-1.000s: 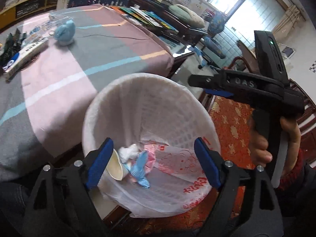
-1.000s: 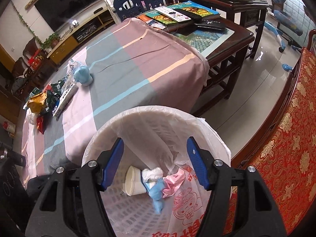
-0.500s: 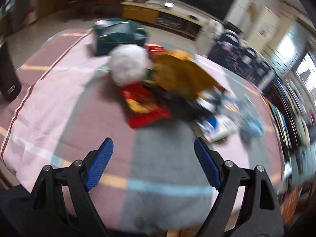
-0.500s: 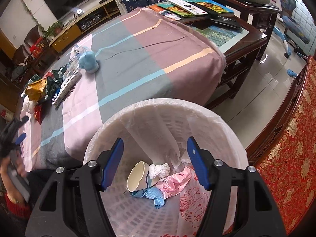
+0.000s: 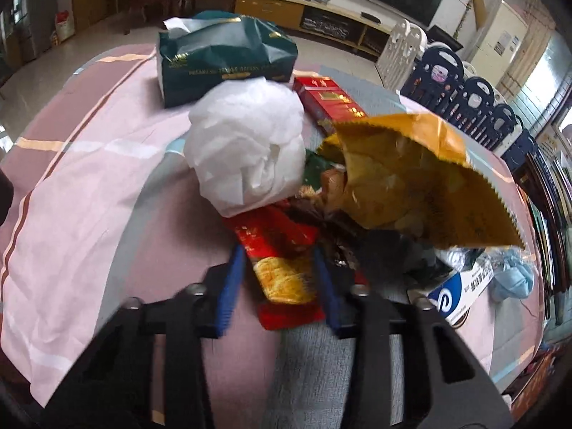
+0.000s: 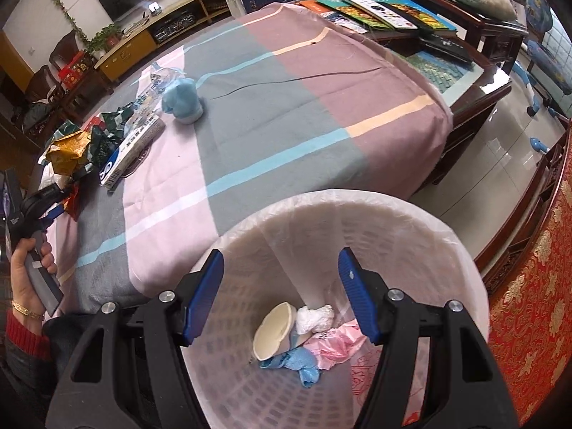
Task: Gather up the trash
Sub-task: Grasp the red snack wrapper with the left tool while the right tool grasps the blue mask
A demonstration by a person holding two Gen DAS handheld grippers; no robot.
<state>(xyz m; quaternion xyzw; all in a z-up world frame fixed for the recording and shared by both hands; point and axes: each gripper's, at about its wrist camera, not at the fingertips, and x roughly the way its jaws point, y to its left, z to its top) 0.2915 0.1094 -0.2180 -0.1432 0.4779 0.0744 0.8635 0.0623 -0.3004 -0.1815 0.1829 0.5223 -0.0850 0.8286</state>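
The red snack wrapper point(image 5: 282, 268) lies flat on the desk point(image 5: 85, 193) right between the blue pads of the left gripper point(image 5: 279, 279), whose jaws stand partly closed around it with a sliver of gap on each side, so it looks bracketed but not yet pinched. Just ahead of that gripper sits the rest of the litter heap: a crumpled white tissue ball point(image 5: 246, 146), a torn gold foil bag point(image 5: 411, 182) ahead to the right, a red carton point(image 5: 329, 102) and a green tissue pack point(image 5: 225, 57) farther forward, and a blue-and-white box point(image 5: 461, 293) with a blue face mask point(image 5: 514, 277) off to the right. The right gripper point(image 6: 280, 296) hangs wide open and empty over the white lined bin point(image 6: 357, 207), where a paper cup point(image 6: 273, 332), a white wad point(image 6: 314, 318), a blue mask point(image 6: 296, 361) and a pink bag point(image 6: 336, 346) lie below its fingers. By this, the job seems under way but less than half done: a few pieces are binned, while most of the pile, plus a blue bundle point(image 6: 180, 98) far ahead on the cloth, remains to be carried over.
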